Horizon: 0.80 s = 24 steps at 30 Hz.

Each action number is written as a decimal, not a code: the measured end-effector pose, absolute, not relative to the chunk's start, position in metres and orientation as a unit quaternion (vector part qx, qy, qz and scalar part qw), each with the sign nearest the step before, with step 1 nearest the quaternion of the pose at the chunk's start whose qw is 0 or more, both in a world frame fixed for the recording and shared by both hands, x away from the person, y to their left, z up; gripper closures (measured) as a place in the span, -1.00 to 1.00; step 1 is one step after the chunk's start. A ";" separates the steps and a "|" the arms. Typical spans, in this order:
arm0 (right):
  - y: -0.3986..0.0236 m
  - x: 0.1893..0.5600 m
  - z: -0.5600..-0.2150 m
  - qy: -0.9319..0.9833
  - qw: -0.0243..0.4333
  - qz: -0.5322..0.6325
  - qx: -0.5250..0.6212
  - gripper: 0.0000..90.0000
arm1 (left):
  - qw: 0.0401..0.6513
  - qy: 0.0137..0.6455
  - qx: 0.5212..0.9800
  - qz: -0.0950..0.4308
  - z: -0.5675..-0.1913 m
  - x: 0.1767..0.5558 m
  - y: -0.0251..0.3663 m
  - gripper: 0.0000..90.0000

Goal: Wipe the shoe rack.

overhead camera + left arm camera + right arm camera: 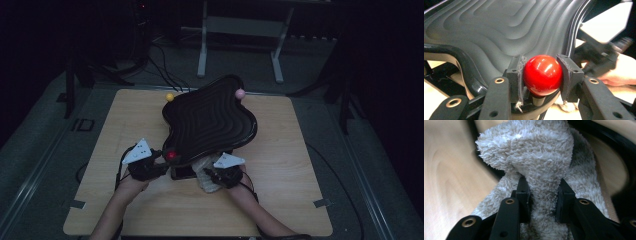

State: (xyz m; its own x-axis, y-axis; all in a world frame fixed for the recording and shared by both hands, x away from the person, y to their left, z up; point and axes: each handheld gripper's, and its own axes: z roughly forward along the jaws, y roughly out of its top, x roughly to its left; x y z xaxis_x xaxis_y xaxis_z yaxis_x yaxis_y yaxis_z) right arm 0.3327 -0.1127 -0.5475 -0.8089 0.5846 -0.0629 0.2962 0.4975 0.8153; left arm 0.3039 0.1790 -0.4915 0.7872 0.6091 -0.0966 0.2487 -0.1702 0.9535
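A black wavy tray [210, 120] with stepped ridges sits tilted on the wooden table, with ball knobs at its corners: red [171, 155], yellow [170, 97] and pink [240, 93]. My left gripper [162, 159] is shut on the red knob [542, 74], its pads pressing both sides at the tray's near-left corner. My right gripper [212, 175] is shut on a fluffy grey-white cloth [541, 165] bunched against the tray's near edge [609, 142]. In the high view the cloth [206, 172] lies under the tray's front rim.
The tray [499, 30] rests on a dark stand [183, 172] near the table's middle. Bare wooden tabletop [280, 200] lies around it. Beyond the table stand a metal frame [240, 35] and cables [165, 70] on the floor.
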 end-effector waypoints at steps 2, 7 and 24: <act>-0.108 0.331 -0.551 0.843 0.165 0.435 0.269 0.55 | 0.574 0.285 0.752 0.156 -0.491 0.304 0.178 0.32; -0.071 0.309 -0.554 0.873 0.147 0.432 0.175 0.50 | 0.574 0.287 0.751 0.155 -0.491 0.304 0.179 0.32; -0.062 0.315 -0.559 0.881 0.190 0.411 0.137 0.15 | 0.574 0.287 0.751 0.154 -0.491 0.304 0.179 0.32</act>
